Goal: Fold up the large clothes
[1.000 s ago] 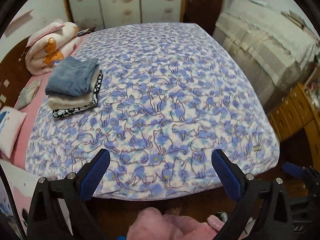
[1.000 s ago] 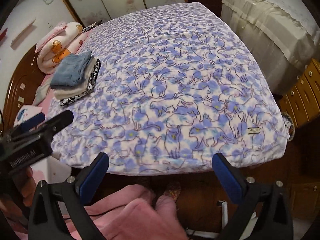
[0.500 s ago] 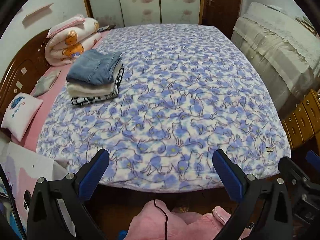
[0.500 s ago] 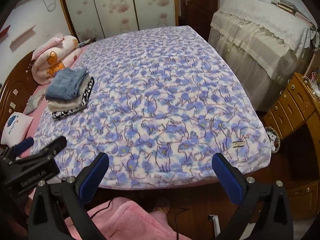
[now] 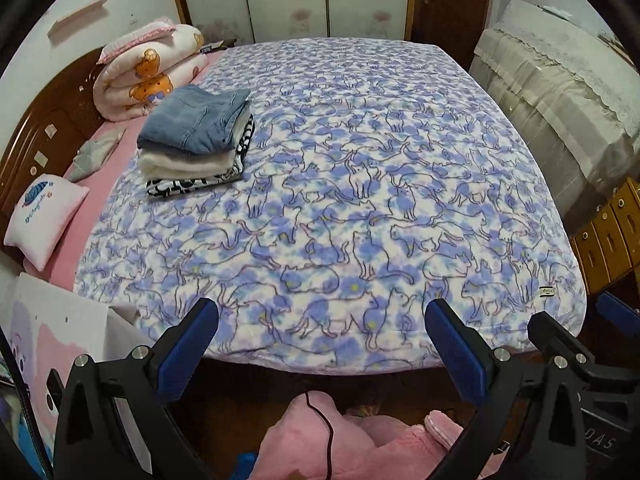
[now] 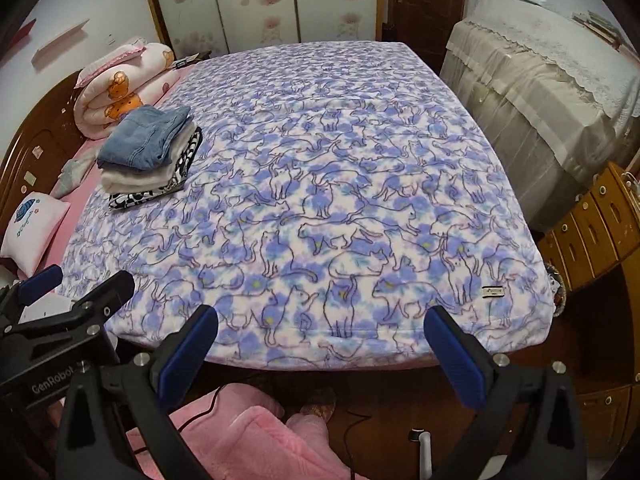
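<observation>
Two tools: left tool (image 5: 322, 330) and right tool (image 6: 320, 328) both wide open, holding nothing.
Folded clothes (image 5: 198, 144): stacked upper left on bed (image 5: 360, 184).

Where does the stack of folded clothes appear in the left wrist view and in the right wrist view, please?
Left wrist view: the stack of folded clothes lies in the upper left, on the cat-print blanket.
Right wrist view: the stack lies at the left, on the blanket's left part.
Shared landmark: the rolled bear-print quilt, just behind the stack in both.
</observation>
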`<state>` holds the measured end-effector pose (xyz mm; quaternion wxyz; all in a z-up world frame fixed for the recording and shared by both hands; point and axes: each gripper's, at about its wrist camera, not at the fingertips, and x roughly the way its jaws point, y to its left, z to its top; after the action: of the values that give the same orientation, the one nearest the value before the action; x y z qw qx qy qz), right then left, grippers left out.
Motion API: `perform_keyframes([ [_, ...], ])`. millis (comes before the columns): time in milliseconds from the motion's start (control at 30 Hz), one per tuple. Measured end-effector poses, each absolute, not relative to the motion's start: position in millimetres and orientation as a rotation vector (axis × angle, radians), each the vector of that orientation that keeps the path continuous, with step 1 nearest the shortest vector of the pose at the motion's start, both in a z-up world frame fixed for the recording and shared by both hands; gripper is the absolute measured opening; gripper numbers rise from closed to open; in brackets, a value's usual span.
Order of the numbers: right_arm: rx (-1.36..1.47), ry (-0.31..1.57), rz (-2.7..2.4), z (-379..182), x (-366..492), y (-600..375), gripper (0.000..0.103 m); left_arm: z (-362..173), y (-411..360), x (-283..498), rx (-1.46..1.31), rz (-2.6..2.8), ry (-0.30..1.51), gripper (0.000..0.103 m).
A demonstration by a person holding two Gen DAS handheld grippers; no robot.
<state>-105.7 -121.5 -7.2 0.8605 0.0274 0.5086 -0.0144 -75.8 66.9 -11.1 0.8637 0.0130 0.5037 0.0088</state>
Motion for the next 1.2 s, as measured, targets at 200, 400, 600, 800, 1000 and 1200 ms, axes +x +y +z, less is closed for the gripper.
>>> perform_keyframes([
  [200,0.045,1.059,-0.026,-6.7,-106.7,-119.4,0.103,-12.7,68.6,-77.5,0.023,0.020,1.058,0.102],
  [400,0.045,1.062,-0.010,-7.1,-103.2,-120.6,0.103,-13.0,67.7,-79.6,0.026,0.031,1.061,0.102],
  [600,0.045,1.064,-0.002,-8.1,-101.2,-120.0,0.103,-12.6,68.9,-79.3,0.020,0.033,1.065,0.102],
  [800,0.046,1.065,-0.001,-9.2,-99.0,-121.2,0.103,-12.8,65.7,-81.1,0.016,0.040,1.065,0.102],
  [1000,0.054,1.067,-0.010,-9.1,-96.4,-123.6,0.103,-11.7,60.7,-78.2,0.023,0.037,1.062,0.102],
  [1200,0.059,1.066,-0.010,-9.2,-94.0,-126.5,0.103,-11.2,60.2,-69.5,0.026,0.027,1.061,0.102],
])
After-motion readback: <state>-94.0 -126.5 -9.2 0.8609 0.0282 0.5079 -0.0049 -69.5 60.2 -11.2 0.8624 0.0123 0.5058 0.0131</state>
